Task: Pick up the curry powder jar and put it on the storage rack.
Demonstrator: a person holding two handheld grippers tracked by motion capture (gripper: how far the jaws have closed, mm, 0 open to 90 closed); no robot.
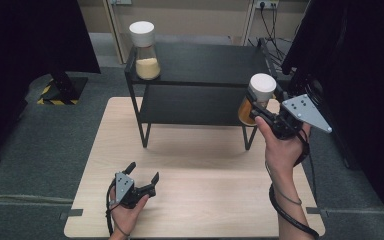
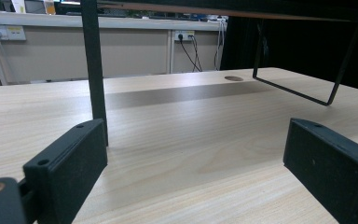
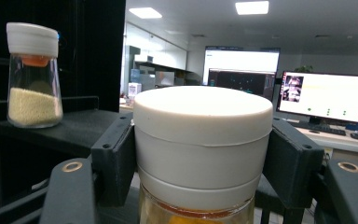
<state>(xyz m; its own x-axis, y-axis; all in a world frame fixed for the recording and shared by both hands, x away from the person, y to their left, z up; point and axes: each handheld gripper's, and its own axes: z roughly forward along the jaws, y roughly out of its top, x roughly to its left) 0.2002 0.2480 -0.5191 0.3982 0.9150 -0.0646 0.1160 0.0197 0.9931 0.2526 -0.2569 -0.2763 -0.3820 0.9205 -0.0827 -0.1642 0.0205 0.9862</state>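
Item 1: clear glass jar with a white screw cap and orange contents (image 1: 258,97). It is carried off the pale wooden bench (image 1: 200,200), at the right end of the black two-tier metal shelf (image 1: 200,65), about level with its top board. My right tool (image 1: 254,106) pinches it just under and around the cap, one black pad on each side; the right gripper view shows both pads pressed flat against the white cap (image 3: 203,140). I judge the high grip keeps the jar upright and its base free, ready to be set down on a flat surface.

Item 2: matching clear glass jar with a white cap and pale yellow grains (image 1: 144,50). It stands upright on the far left corner of the shelf's top board, well apart from the carried jar. It probably marks the row where the jars belong, so I take the top board as the likely destination.

Item 3: my left tool (image 1: 142,172). It rests low on the near left of the bench, jaws spread wide, nothing between them; bare wood and a shelf leg (image 2: 94,70) lie ahead.
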